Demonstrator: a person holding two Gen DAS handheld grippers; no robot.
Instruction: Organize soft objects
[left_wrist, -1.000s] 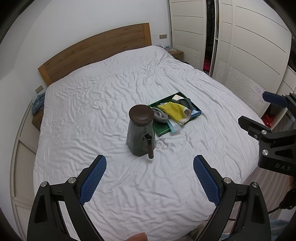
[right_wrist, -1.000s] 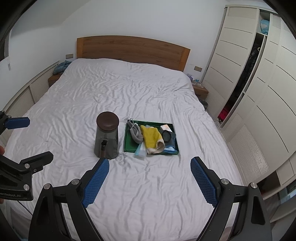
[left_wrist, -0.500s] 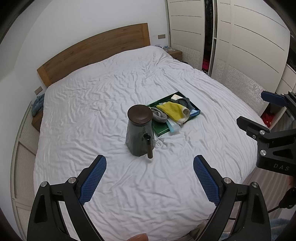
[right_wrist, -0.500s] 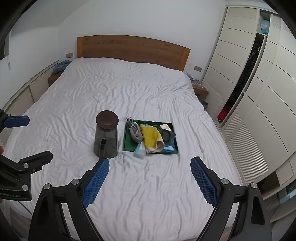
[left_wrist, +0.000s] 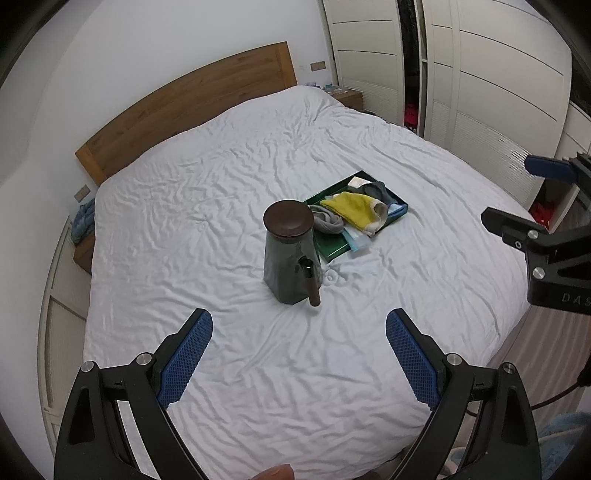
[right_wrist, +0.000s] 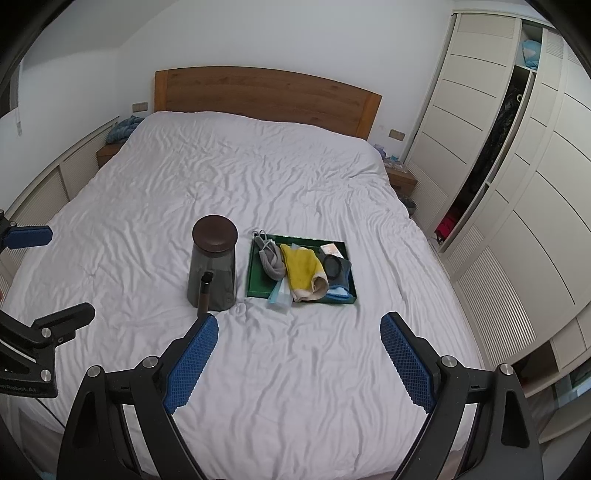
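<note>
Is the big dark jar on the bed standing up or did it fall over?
Standing up. The dark jar sits on its base on the white bed, with its round brown lid on top.

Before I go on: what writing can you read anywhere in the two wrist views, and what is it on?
"DAS": white letters on the black body of the right gripper, cut off by the picture's edge in the left wrist view.
A white line of print on the black body of the left gripper, right wrist view: too blurred to read.
Small card in the green tray: no legible print.
</note>
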